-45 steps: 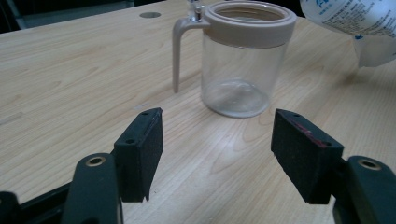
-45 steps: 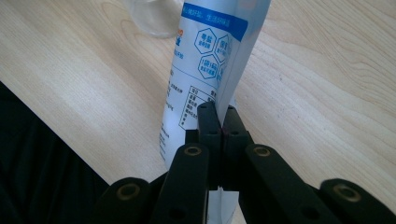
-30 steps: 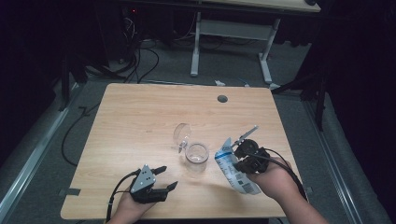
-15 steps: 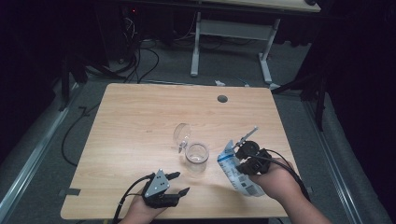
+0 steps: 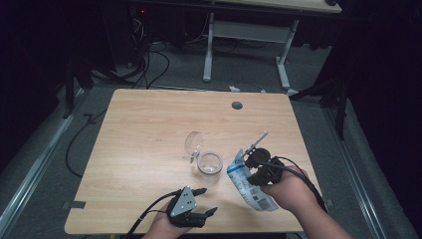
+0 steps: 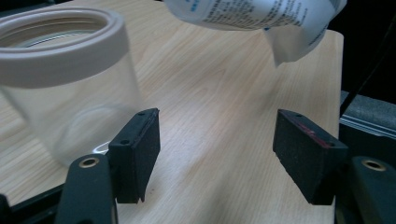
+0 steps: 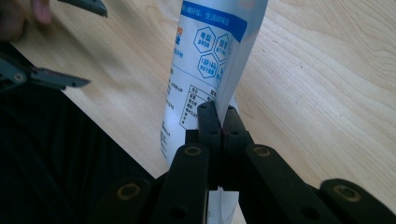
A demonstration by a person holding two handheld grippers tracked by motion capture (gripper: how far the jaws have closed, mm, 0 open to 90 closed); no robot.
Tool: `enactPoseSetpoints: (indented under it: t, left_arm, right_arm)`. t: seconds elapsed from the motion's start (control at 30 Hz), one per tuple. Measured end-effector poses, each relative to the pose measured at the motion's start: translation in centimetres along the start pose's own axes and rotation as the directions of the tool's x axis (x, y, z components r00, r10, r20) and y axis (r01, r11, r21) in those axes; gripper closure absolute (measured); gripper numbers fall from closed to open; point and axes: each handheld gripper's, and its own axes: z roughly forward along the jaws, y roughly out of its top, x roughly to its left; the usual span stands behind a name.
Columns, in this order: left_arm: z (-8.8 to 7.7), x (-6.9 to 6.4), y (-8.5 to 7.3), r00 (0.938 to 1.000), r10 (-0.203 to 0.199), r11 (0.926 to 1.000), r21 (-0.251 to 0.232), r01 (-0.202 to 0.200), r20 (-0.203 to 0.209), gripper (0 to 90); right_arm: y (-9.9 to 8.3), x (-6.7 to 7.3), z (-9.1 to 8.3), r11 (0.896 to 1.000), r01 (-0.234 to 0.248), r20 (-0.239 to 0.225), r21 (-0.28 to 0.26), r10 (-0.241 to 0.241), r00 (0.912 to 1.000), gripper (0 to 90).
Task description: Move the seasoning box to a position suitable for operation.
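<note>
A clear glass jar point(image 5: 209, 166) with a pale rim stands open near the table's middle; it looms at the left of the left gripper view point(image 6: 60, 79). My left gripper point(image 5: 207, 201) lies low at the front edge, just short of the jar. Its jaws point(image 6: 219, 154) have just been opening again and stand open, with bare wood between them. My right gripper point(image 5: 250, 168) is shut on the edge of a white and blue pouch point(image 5: 250, 188), held tilted to the right of the jar. The pads point(image 7: 217, 126) pinch the pouch point(image 7: 205, 56).
A clear round lid point(image 5: 193, 144) stands on edge just behind the jar. A cable hole point(image 5: 237, 105) sits near the far edge of the wooden table point(image 5: 149, 124). Cables and another table's white legs point(image 5: 209, 55) lie on the floor beyond.
My left gripper has slid right along the front edge toward the jar. The right gripper and its pouch have stayed almost still.
</note>
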Motion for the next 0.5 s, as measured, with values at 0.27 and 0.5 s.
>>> enactPoseSetpoints:
  t: [0.27, 0.5]
  left_arm:
    - [1.8, -1.2, 0.5, 0.9988, 0.007, 0.9998, -0.017, -0.006, 0.049, 30.9]
    - [3.1, -1.8, 1.2, 0.9972, -0.013, 0.9993, -0.034, 0.016, 0.074, 30.2]
  right_arm:
    - [0.8, 0.4, -0.3, 1.0, -0.003, 0.0, -0.006, 0.003, 1.0, 90.0]
    - [1.6, 1.2, -0.3, 1.0, 0.018, -0.004, -0.009, -0.018, 0.9998, 90.0]
